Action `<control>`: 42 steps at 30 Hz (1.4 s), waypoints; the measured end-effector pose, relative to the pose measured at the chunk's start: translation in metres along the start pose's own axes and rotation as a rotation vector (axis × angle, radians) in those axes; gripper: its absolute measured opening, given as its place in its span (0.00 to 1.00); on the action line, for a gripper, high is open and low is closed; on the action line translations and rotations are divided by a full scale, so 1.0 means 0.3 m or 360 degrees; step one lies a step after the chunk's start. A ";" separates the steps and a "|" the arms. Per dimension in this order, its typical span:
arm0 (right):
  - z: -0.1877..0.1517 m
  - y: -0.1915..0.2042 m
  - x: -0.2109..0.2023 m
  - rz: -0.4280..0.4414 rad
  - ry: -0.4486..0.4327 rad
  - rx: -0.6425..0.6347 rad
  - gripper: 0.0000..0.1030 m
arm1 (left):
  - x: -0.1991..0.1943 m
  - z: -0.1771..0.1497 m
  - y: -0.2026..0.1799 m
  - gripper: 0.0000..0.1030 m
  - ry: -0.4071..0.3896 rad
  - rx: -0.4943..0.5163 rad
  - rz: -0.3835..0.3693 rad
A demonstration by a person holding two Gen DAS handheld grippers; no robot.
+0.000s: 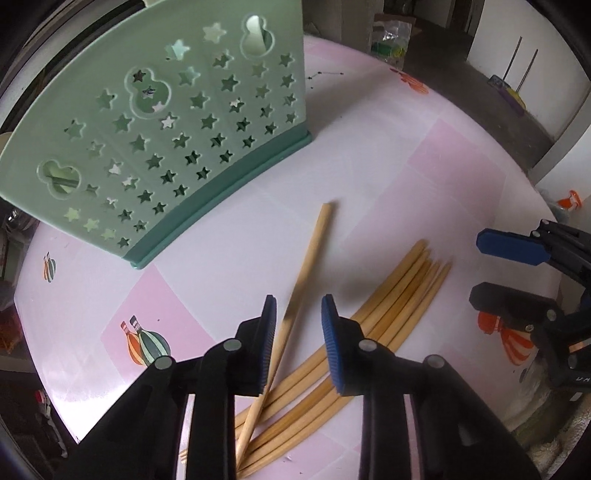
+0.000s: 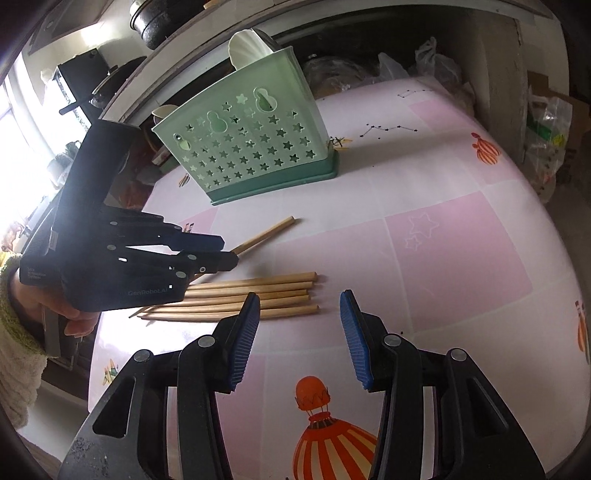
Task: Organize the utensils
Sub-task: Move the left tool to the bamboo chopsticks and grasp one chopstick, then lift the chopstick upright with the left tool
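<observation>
A pale green utensil holder (image 1: 166,129) (image 2: 251,147) with star cut-outs stands upright on the pink-and-white table (image 1: 406,166) (image 2: 443,240), white spoons (image 2: 247,44) sticking out of it. Several wooden chopsticks (image 1: 388,306) (image 2: 266,295) lie bundled in front. One single chopstick (image 1: 314,243) (image 2: 273,230) lies slanted beside them. My left gripper (image 1: 298,306) (image 2: 229,253) points steeply down over it, jaws narrow, the stick between the pads with gaps on both sides. My right gripper (image 2: 299,306) (image 1: 495,273) hovers open and holds nothing, just short of the bundle's thick ends.
Plastic bags (image 2: 546,125) and clutter sit beyond the table's far right edge. A dark pot (image 2: 159,22) stands on a ledge behind the holder. A person's hand and woolly sleeve (image 2: 14,332) hold the left gripper at the table's left edge.
</observation>
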State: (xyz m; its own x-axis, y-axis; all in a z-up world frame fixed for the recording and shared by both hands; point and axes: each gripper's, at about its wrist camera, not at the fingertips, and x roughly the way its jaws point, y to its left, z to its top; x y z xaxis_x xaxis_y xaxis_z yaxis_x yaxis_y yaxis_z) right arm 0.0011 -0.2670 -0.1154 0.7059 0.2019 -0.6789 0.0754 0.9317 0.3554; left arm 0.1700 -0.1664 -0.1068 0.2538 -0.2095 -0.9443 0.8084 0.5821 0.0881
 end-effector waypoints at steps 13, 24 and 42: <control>-0.004 0.003 -0.016 0.0026 -0.0019 0.0019 0.42 | 0.016 -0.004 -0.065 0.06 -0.0041 0.0089 0.0063; -0.001 0.021 -0.025 0.0031 -0.0025 -0.0009 0.42 | -0.251 -0.108 0.079 0.06 -0.0406 -0.0309 -0.0027; -0.032 0.375 0.156 0.0254 0.0251 -0.0933 0.31 | -0.505 -0.611 0.362 0.06 -0.1189 -0.1501 -0.0082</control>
State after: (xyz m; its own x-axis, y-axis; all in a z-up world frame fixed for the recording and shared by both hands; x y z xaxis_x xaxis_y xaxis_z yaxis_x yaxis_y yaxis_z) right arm 0.0360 -0.1498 -0.1133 0.5609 0.3525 -0.7491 -0.4527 0.8882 0.0789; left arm 0.1221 0.0727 -0.0123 0.7295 -0.4713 -0.4957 0.1992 0.8397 -0.5052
